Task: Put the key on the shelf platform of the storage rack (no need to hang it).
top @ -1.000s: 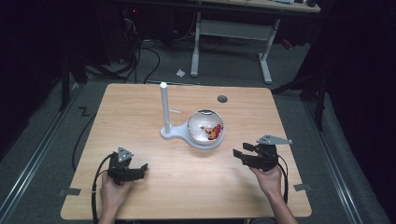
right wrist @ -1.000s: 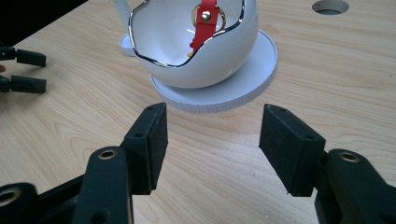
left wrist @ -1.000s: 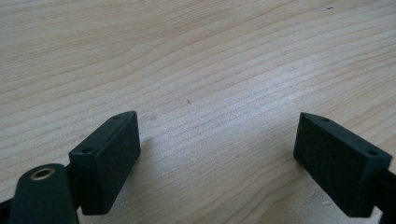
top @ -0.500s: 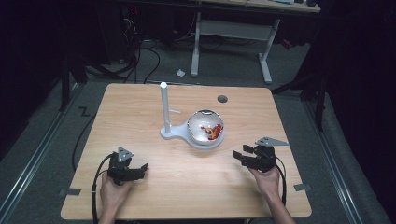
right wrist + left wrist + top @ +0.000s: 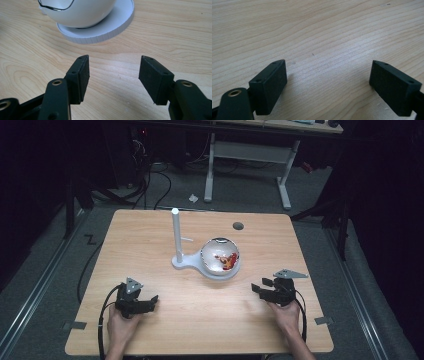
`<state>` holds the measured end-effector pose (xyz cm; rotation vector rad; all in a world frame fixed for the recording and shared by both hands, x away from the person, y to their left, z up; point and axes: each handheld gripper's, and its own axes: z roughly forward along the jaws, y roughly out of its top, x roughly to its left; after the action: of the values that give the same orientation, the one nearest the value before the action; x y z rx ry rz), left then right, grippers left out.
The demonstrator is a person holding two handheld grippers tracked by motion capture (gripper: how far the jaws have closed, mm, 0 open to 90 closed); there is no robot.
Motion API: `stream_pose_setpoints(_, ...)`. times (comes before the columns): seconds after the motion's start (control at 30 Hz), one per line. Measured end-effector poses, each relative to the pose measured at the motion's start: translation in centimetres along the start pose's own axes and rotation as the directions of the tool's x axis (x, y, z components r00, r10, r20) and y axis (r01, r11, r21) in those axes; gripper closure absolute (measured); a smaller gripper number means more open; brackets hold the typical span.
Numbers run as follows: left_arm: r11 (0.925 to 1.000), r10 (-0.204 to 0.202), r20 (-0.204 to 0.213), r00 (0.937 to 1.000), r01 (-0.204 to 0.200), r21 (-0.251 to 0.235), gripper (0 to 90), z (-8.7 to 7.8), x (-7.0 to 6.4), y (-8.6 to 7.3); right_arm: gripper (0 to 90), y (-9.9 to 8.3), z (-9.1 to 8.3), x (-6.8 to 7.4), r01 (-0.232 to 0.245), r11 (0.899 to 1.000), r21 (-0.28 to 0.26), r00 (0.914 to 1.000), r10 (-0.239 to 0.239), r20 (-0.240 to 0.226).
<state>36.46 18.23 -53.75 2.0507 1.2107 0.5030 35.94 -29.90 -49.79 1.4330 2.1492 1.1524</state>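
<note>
A white bowl with red and orange bits inside rests on the round pad of a white stand with an upright post, mid-table. My left gripper lies near the front left of the table, open, with bare wood between its jaws. At the front right my right gripper is open too, pointing toward the bowl and the stand's round pad, a short way off from them.
The wooden table has a dark round hole near its back edge. A second table's white legs and cables stand on the floor behind. Tape marks lie on the floor by the table's front corners.
The right gripper has shifted slightly toward the front of the table. The left gripper has stayed put.
</note>
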Motion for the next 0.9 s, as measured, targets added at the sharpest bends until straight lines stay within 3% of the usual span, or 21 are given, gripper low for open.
stream_pose_setpoints(0.23,1.0,0.0,0.0,1.0,0.0,0.0,14.9,0.0,0.0,0.0,41.5,-0.5,0.5,-0.3,-0.004,1.0,0.013,0.9995,0.003,0.03)
stream_pose_setpoints(0.6,1.0,0.0,0.0,1.0,0.0,0.0,14.9,0.0,0.0,0.0,41.2,-1.2,1.4,-0.3,0.033,0.999,0.03,0.9939,-0.036,0.104)
stream_pose_setpoints(0.9,1.0,0.0,0.001,1.0,0.0,0.0,14.9,0.0,0.0,0.0,40.7,-1.7,1.7,-0.7,0.036,0.998,0.041,0.9903,-0.042,0.132)
